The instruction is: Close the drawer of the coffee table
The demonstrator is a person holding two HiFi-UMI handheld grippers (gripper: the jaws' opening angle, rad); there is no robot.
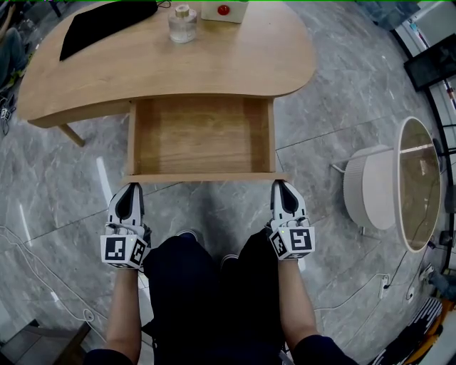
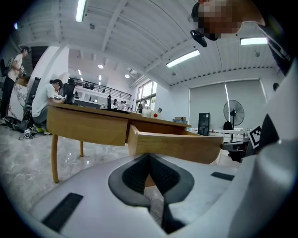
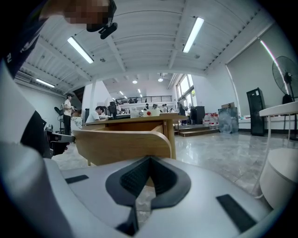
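Left gripper [image 1: 130, 187], right gripper [image 1: 283, 184], drawer [image 1: 192, 135] pulled out (pale wood)

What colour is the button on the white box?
Red: the small round button shows best in the head view.

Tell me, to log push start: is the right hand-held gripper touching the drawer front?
Cannot tell. In the head view the right hand-held gripper ends at the drawer front, with neither contact nor gap plain.
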